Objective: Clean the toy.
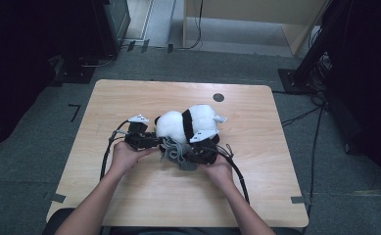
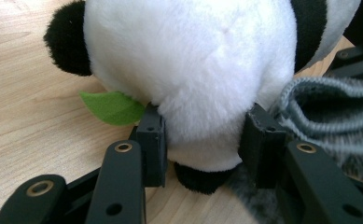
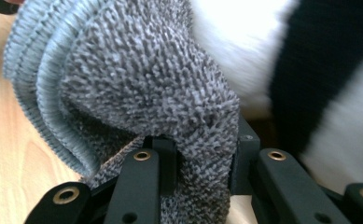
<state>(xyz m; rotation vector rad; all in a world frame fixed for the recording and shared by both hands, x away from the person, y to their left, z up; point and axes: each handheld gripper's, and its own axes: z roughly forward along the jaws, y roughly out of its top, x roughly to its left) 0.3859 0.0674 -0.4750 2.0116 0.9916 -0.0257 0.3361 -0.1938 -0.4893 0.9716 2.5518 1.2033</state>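
Observation:
A black-and-white panda plush [image 1: 188, 122] lies on the wooden table [image 1: 129, 98]. My left gripper [image 1: 151, 141] holds it from the left. In the left gripper view the jaws [image 2: 202, 140] squeeze a white lower part of the panda [image 2: 193, 60], and a green felt leaf [image 2: 114, 107] sticks out beside it. A grey knitted sock [image 1: 174, 151] lies against the panda's near side. My right gripper [image 1: 193, 154] is shut on it. In the right gripper view the fuzzy sock [image 3: 137, 79] bunches between the jaws [image 3: 202, 158], with the panda [image 3: 310, 70] just behind.
A small dark round disc [image 1: 218, 97] is set into the table near its far edge. Black cables trail from both grippers over the tabletop. Dark equipment stands on the floor to the left and right of the table.

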